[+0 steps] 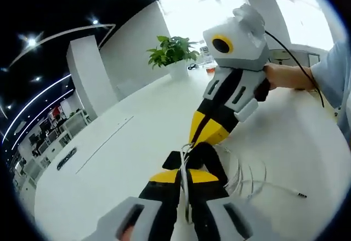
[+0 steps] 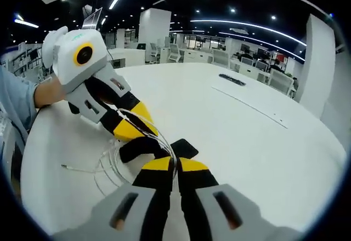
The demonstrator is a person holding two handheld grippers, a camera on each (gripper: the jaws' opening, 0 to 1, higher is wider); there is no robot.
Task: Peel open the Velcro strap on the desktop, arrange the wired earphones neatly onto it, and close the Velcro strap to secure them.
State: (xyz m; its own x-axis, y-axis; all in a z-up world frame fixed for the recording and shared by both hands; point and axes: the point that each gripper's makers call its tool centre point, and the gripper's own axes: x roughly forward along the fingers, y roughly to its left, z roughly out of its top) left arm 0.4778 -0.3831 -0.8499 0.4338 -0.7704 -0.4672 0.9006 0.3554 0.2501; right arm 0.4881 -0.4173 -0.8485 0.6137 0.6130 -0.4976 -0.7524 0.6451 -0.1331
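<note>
Both grippers meet over the black Velcro strap (image 2: pixel 184 148), which lies flat on the white desktop (image 2: pixel 263 142) and serves as my marker for everything else. The white earphone cable (image 2: pixel 112 164) sits in loose coils just beside the strap, on the side toward the person's sleeve, with a length of it drawn up over the strap; the slim metal plug (image 1: pixel 300 195) trails off the far edge of the coils, away from the strap.

The right gripper (image 2: pixel 175 164) has its jaws pressed together directly at the strap, and a thin white strand of cable runs up between them, so it seems clenched on the cable. The left gripper (image 1: pixel 185 170) likewise shows its yellow-and-black tips closed with a white strand pinched between them, just above the strap.

The cable looks very light, thin, smooth and springy: I expect the loops to fan apart the moment tension drops, and it would slip easily from hard pads. Holding the bundle where several turns cross, right over the strap, seems the safest spot, away from the plug joint. The strap is soft matte fabric, limp, best taken by a free end.

A leafy potted plant (image 1: pixel 173 52) stands well beyond the strap.
</note>
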